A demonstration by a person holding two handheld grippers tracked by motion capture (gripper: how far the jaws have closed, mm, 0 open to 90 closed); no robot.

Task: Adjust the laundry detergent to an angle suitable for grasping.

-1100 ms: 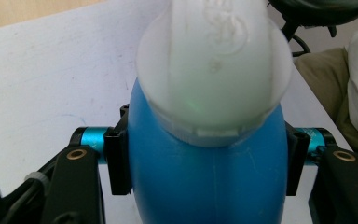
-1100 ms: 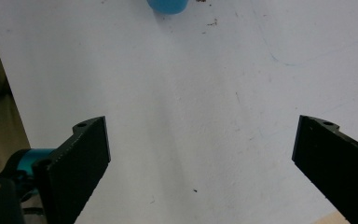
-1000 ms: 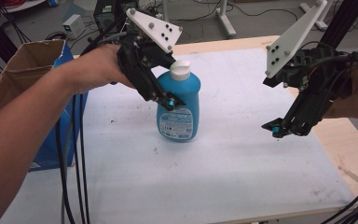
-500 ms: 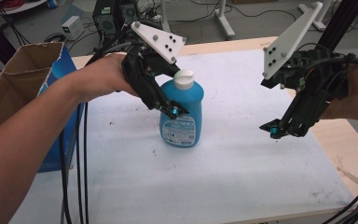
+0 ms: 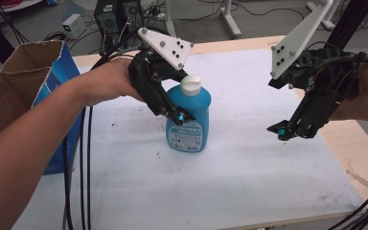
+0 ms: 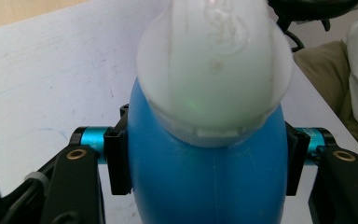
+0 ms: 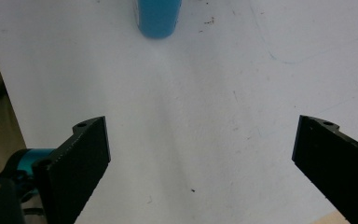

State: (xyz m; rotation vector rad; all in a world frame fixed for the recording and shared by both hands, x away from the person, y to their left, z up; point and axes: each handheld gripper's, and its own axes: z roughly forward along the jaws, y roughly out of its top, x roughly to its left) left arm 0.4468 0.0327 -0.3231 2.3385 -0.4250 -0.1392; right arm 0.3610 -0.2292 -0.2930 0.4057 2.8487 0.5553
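A blue bottle (image 5: 194, 108) with a white cap (image 5: 190, 85) and a printed label stands upright near the middle of the white table (image 5: 249, 182). My left gripper (image 5: 184, 115) comes in from the left and is shut on the bottle's upper body. In the left gripper view both pads (image 6: 119, 158) press the blue bottle (image 6: 205, 177) just under the cap (image 6: 214, 65). I cannot tell whether the base rests on the table. My right gripper (image 5: 287, 130) hangs open above the table's right side, well apart from the bottle. Between its wide jaws (image 7: 200, 158) lies bare table, with the bottle's base (image 7: 156, 16) far ahead.
An open cardboard box with a blue side (image 5: 24, 91) stands at the table's left edge. Black cables (image 5: 76, 182) hang down beside it. Bare wood (image 5: 359, 143) runs along the right edge. Electronics and stands (image 5: 115, 19) sit on the floor beyond the far edge.
The left gripper has brought the bottle a little nearer and to the right, keeping it upright. The right gripper has stayed where it was, still open.
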